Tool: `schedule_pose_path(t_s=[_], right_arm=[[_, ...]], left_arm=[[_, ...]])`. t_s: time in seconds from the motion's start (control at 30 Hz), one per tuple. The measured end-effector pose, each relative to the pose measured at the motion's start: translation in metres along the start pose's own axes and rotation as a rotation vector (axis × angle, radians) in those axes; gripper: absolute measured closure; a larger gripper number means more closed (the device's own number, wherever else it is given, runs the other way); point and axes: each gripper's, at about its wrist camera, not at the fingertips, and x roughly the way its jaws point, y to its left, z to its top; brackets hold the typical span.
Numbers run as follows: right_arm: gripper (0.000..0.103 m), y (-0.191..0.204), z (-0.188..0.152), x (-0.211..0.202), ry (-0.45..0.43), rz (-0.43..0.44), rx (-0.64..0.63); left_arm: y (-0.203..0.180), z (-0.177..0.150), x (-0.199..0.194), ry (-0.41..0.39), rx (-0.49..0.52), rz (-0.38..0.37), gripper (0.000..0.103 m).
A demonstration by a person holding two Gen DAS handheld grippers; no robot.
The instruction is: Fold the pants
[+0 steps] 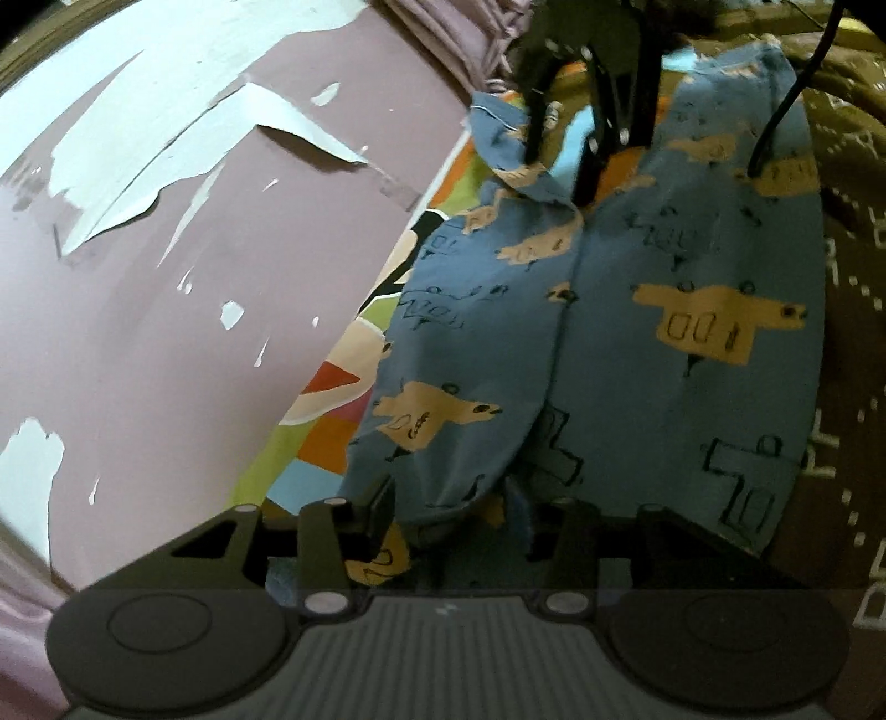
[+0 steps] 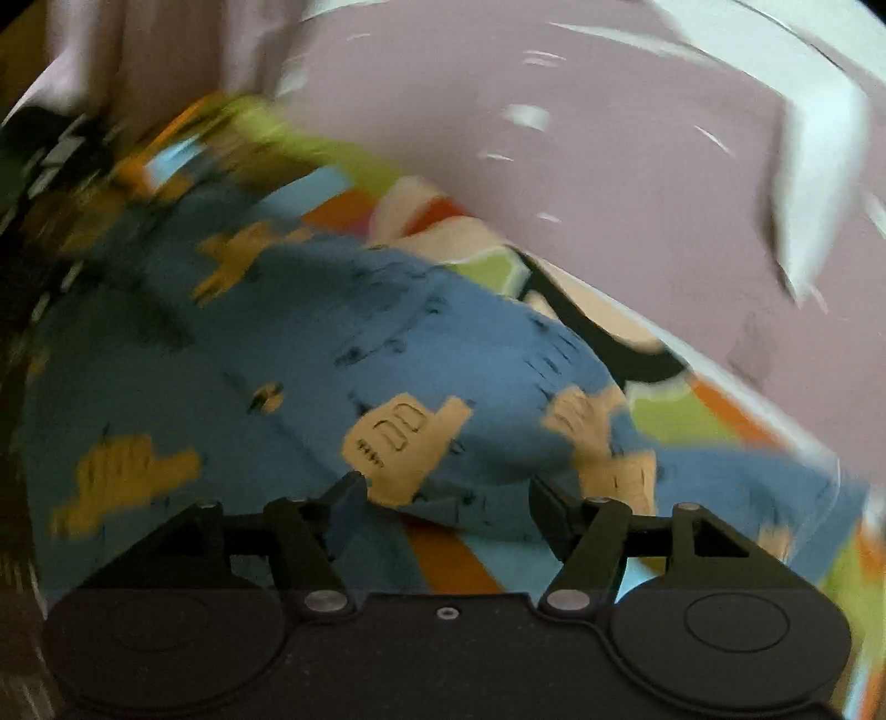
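Blue pants (image 1: pixel 609 310) with tan patches lie spread on a colourful patchwork sheet (image 1: pixel 326 443). My left gripper (image 1: pixel 476 526) sits low at the pants' near end. Its jaws stand apart, with loose blue fabric bunched between them and neither pad pressing on it. At the far end, my right gripper (image 1: pixel 559 160) hangs over a turned-up corner of the pants, its fingers apart. The right wrist view is blurred. There the right gripper (image 2: pixel 448 498) is open over the edge of the pants (image 2: pixel 288 376), with nothing clamped.
A purple wall (image 1: pixel 166 332) with peeling paint runs along the sheet's left side. A brown blanket (image 1: pixel 853 277) with white dotted marks lies right of the pants. Folded purple cloth (image 1: pixel 454 33) is stacked at the far end. A black cable (image 1: pixel 786 105) hangs over the pants.
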Motion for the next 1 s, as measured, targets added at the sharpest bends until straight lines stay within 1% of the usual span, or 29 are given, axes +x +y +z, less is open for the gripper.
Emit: schedule_pose_path(t_s=[0.07,0.13,0.2,0.23,0.27,0.3,0.37,0.4,0.43,0.47,0.5,0.53,0.57,0.6,0.63,0.67,0.7,0.77,0.87,0.93,1.0], right_arm=[[0.036,0.003,0.002,-0.002,0.021,0.017,-0.173],[0.038,0.006,0.002,0.003,0.045,0.019,-0.318],[0.045,0.006,0.003,0.012,0.075,0.036,-0.386],[0.047,0.008,0.004,0.015,0.083,0.049,-0.411],[0.048,0.01,0.004,0.019,0.088,0.064,-0.45],[0.049,0.013,0.005,0.022,0.094,0.075,-0.485],[0.052,0.02,0.005,0.026,0.11,0.104,-0.552],[0.054,0.023,0.005,0.028,0.123,0.116,-0.59],[0.056,0.026,0.005,0.031,0.137,0.127,-0.628],[0.059,0.027,0.005,0.033,0.149,0.139,-0.648],[0.066,0.026,0.006,0.035,0.16,0.153,-0.655],[0.072,0.024,0.008,0.038,0.172,0.167,-0.649],[0.087,0.021,0.01,0.041,0.188,0.168,-0.633],[0.095,0.02,0.01,0.044,0.198,0.162,-0.623],[0.097,0.019,0.009,0.045,0.197,0.158,-0.619],[0.101,0.018,0.007,0.043,0.188,0.152,-0.612],[0.102,0.018,0.006,0.04,0.173,0.141,-0.593],[0.103,0.017,0.004,0.03,0.137,0.113,-0.535],[0.103,0.021,-0.005,0.006,0.085,0.032,-0.477],[0.103,0.026,-0.009,-0.011,0.051,-0.016,-0.434],[0.103,0.034,-0.013,-0.031,0.027,-0.038,-0.373]], left_arm=[[0.002,0.0,0.002,0.002,0.019,-0.002,0.051],[0.001,-0.002,0.005,0.009,0.038,0.005,0.051],[0.002,-0.001,0.01,0.018,0.057,0.011,0.052],[0.003,0.001,0.012,0.021,0.058,0.011,0.053],[0.004,0.002,0.013,0.02,0.055,0.005,0.058],[0.006,0.004,0.013,0.016,0.053,-0.002,0.068],[0.006,0.006,0.013,0.012,0.061,-0.008,0.078],[0.005,0.007,0.012,0.008,0.067,-0.013,0.086],[0.004,0.007,0.012,0.007,0.071,-0.023,0.088],[0.003,0.007,0.012,0.011,0.077,-0.033,0.094],[0.002,0.007,0.013,0.014,0.08,-0.035,0.098],[0.002,0.006,0.013,0.015,0.077,-0.038,0.1],[0.002,0.007,0.013,0.018,0.064,-0.048,0.101],[0.002,0.007,0.013,0.022,0.052,-0.052,0.101],[0.004,0.008,0.013,0.024,0.04,-0.052,0.102],[0.005,0.008,0.013,0.025,0.024,-0.052,0.102],[0.008,0.009,0.012,0.025,0.006,-0.05,0.102],[0.013,0.009,0.009,0.02,-0.036,-0.042,0.102],[0.023,0.008,0.002,0.006,-0.084,-0.037,0.102],[0.026,0.007,-0.004,-0.008,-0.094,-0.04,0.102],[0.026,0.006,-0.013,-0.03,-0.089,-0.052,0.102]])
